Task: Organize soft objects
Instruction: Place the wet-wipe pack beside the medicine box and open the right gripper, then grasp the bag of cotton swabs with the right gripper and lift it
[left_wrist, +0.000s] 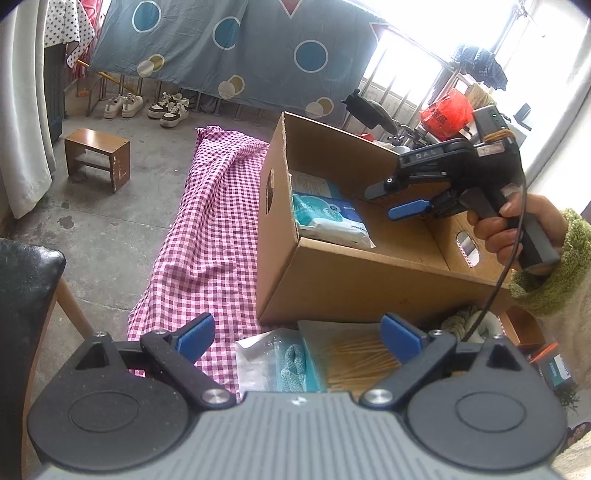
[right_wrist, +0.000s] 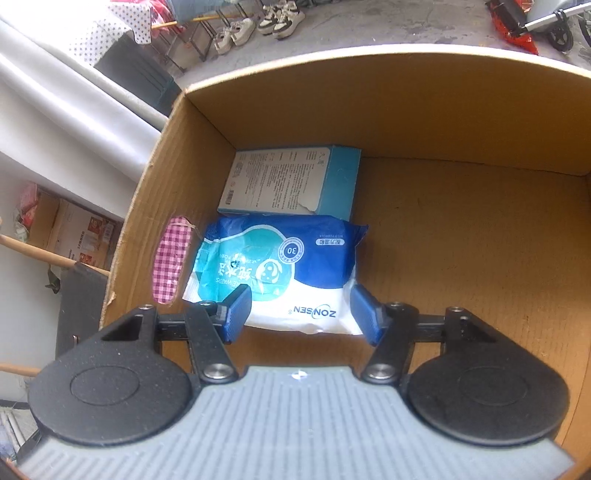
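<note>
A cardboard box stands on a pink checked cloth. Inside it lie a blue and white wet wipes pack and a blue carton behind it; the pack also shows in the left wrist view. My right gripper is open inside the box, just above the pack's near edge, holding nothing; it also shows in the left wrist view. My left gripper is open and empty, in front of the box over a clear bag with a teal knitted item and a pack of thin sticks.
A wooden stool and shoes stand on the concrete floor beyond the cloth. A black chair seat is at my left. A hanging grey sheet closes the back. Clutter and a red bag lie behind the box.
</note>
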